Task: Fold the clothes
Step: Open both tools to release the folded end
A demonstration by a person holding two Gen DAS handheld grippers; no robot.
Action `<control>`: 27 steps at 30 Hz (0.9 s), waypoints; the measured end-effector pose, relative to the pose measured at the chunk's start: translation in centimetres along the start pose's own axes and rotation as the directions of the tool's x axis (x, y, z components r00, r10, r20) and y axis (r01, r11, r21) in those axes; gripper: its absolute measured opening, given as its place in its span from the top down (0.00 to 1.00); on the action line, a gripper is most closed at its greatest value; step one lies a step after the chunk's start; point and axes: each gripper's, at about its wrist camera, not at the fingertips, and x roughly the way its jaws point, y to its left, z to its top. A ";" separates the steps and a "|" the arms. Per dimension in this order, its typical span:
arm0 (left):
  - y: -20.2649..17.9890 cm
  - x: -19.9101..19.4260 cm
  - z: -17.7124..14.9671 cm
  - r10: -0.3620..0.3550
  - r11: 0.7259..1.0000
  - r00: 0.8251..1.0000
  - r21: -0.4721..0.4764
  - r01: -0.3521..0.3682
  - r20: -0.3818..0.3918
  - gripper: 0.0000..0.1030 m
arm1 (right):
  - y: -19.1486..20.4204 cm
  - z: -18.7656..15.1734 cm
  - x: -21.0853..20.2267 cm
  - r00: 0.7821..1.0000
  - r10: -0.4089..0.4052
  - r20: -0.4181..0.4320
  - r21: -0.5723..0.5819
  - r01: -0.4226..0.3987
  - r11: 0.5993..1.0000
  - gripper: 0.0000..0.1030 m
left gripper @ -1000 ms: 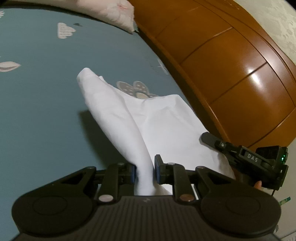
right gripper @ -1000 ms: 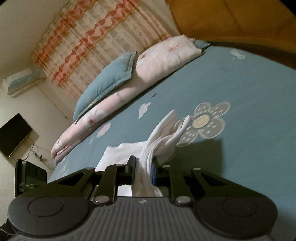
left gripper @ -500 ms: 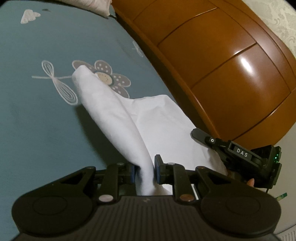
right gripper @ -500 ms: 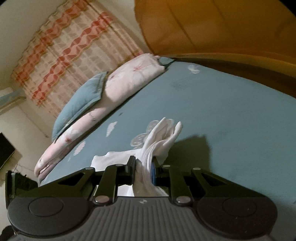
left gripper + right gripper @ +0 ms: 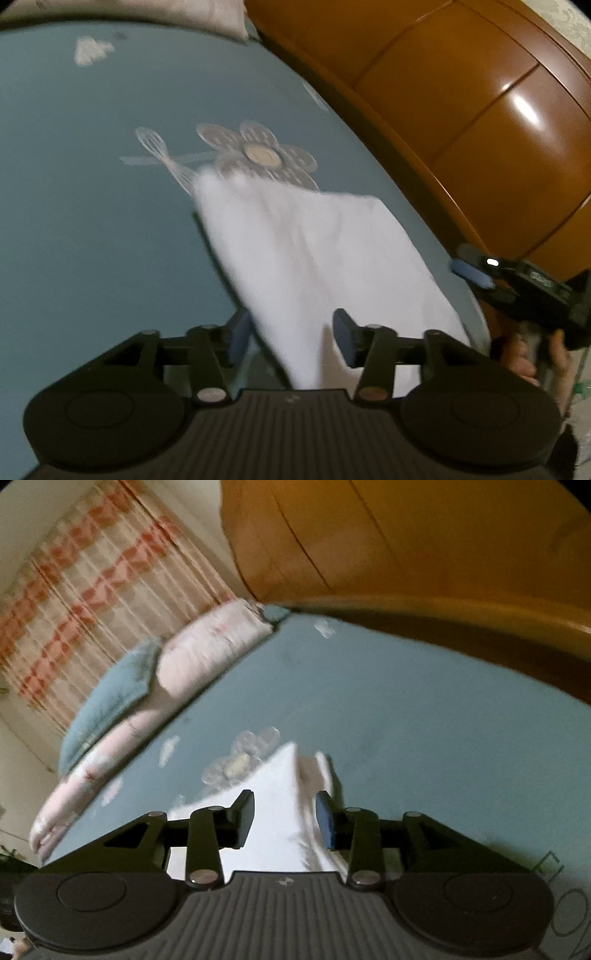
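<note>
Left gripper (image 5: 291, 338): we see its jaws spread wide, clamping nothing; the white garment (image 5: 314, 258) passes between the fingers without being pinched.
Right gripper (image 5: 284, 819): we find its jaws parted as well, the cloth lying between and below them, unheld.
White garment: it lies spread ahead of both grippers on the teal bedsheet (image 5: 92, 221), its far edge touching the printed flower (image 5: 258, 153); motion blur hides its folds.
Right gripper from the left camera: off to the right of the cloth, held by a hand (image 5: 528, 360).
Beyond: wooden headboard (image 5: 480, 110), pink pillow (image 5: 210, 650), striped curtain (image 5: 92, 590).
</note>
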 end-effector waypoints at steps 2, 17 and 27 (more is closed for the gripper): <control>-0.8 -1.1 0.0 -0.025 0.999 0.999 0.043 0.024 0.031 0.42 | 0.6 0.0 -0.1 0.997 0.069 -0.023 -0.015 -0.069 0.997 0.55; -5.2 2.0 -4.0 -0.087 0.974 0.994 0.203 0.100 -0.074 0.23 | 0.2 -2.0 3.4 0.981 -0.011 -0.196 -0.041 0.003 0.999 0.51; -3.8 -3.7 -5.5 -0.012 0.969 0.995 0.244 0.037 -0.103 0.16 | 0.5 -1.9 4.4 0.984 -0.080 -0.159 -0.023 0.078 0.997 0.49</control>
